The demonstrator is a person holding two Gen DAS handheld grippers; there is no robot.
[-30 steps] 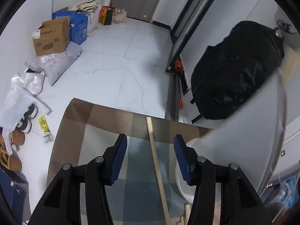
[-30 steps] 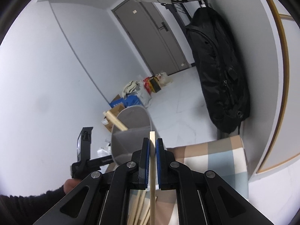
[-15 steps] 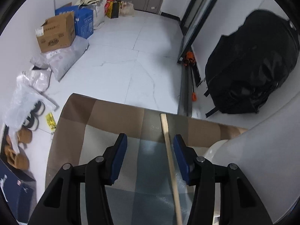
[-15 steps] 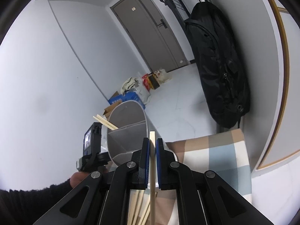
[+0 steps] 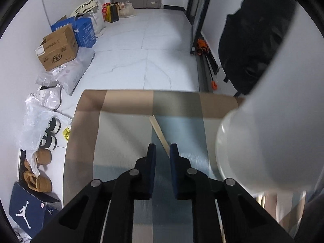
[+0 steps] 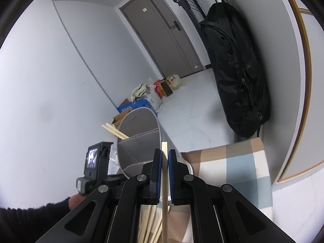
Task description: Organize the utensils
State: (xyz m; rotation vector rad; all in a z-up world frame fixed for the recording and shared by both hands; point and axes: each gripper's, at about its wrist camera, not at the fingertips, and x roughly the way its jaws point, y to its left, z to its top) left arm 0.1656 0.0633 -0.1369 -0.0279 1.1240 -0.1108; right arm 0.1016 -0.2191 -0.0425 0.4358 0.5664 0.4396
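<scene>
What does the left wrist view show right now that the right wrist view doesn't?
Only the left wrist: the left gripper closing beside a chopstick, plus shoes on the floor.

Only the right wrist: the right gripper shut on a chopstick, the holder's divided inside with two sticks, and loose chopsticks below.

Both: the checked cloth, white holder, black bag.

Even indoor light, fisheye warp, slight blur

A home entryway: shoes [image 5: 48, 133] and cardboard boxes [image 5: 57, 49] are sitting along a white tiled floor [image 5: 141, 56], a black backpack [image 6: 237, 70] is hanging near a grey door [image 6: 162, 34].
</scene>
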